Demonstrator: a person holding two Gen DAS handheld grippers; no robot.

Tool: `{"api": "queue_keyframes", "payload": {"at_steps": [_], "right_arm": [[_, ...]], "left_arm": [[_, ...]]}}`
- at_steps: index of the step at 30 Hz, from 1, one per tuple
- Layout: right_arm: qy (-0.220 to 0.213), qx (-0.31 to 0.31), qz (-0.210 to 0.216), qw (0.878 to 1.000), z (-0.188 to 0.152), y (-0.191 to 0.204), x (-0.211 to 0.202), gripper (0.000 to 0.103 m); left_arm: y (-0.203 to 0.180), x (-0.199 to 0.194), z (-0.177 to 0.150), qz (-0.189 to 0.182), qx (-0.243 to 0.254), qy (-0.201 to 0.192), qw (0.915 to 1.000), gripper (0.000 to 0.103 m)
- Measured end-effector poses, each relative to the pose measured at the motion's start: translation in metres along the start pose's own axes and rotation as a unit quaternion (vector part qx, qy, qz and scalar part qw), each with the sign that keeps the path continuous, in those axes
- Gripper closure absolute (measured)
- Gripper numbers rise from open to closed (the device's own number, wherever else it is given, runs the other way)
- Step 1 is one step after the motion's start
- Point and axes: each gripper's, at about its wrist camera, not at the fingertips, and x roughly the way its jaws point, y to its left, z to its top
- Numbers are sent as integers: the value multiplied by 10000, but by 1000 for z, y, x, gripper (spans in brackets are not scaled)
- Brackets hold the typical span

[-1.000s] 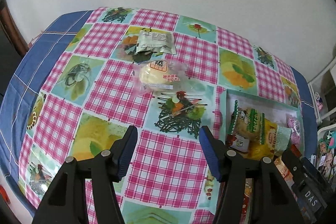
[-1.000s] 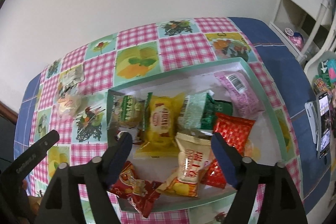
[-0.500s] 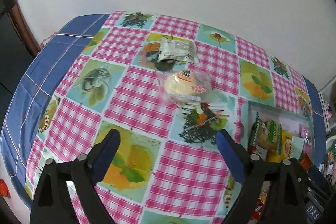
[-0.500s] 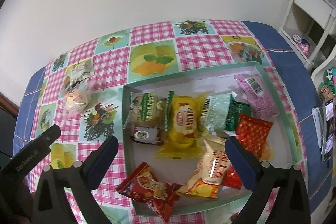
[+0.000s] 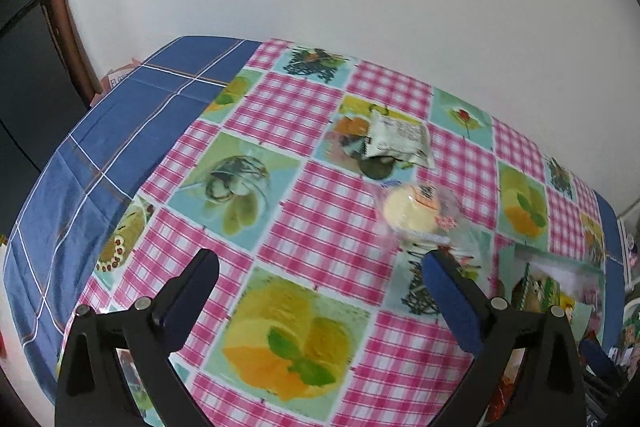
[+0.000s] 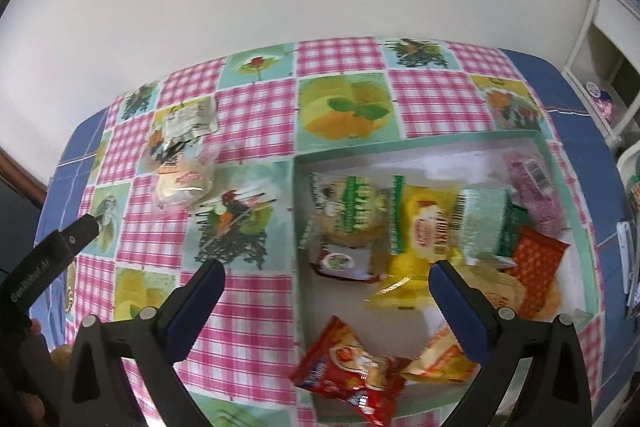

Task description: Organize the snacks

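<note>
A round yellow bun in a clear wrapper (image 5: 414,213) and a pale green packet (image 5: 400,139) lie loose on the checked tablecloth; both also show in the right wrist view, the bun (image 6: 184,183) and the packet (image 6: 190,117). A green-rimmed white tray (image 6: 416,143) holds several packets: a green-striped one (image 6: 346,211), a yellow one (image 6: 424,227), red ones (image 6: 352,367). My left gripper (image 5: 320,287) is open and empty, above the cloth, short of the bun. My right gripper (image 6: 326,301) is open and empty, over the tray's left edge.
The table stands against a white wall. A blue cloth border (image 5: 120,131) runs round the table edges. A white shelf unit (image 6: 604,43) stands to the right. A phone-like object (image 6: 626,259) lies right of the tray. The tray's corner shows in the left view (image 5: 520,255).
Both grippers' jaws have spread wider. The left view has swung left and pulled back, so the bun and tray sit further right. The right view has also shifted left, off the tray's middle.
</note>
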Motion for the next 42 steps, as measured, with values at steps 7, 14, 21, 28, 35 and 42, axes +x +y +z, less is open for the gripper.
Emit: {"api": "queue_keyframes", "payload": {"at_steps": [7, 14, 21, 28, 35, 42], "right_arm": [[-127, -93, 123, 9998, 10, 21, 4, 0], [-182, -167, 388, 9989, 28, 47, 18, 0], [60, -450, 543, 9975, 48, 85, 58, 0], [302, -636, 723, 9949, 63, 116, 99, 0], [541, -768, 545, 9941, 68, 124, 130, 0], [535, -592, 649, 9947, 73, 103, 140, 13]], "left_arm": [[12, 18, 11, -343, -245, 248, 9988, 2], [6, 39, 30, -404, 135, 407, 9983, 2], [27, 78, 53, -486, 207, 735, 9959, 2], [41, 105, 75, -374, 245, 818, 9956, 2], [39, 128, 94, -684, 88, 965, 9929, 2], [-7, 152, 114, -1123, 249, 1161, 9865, 2]]}}
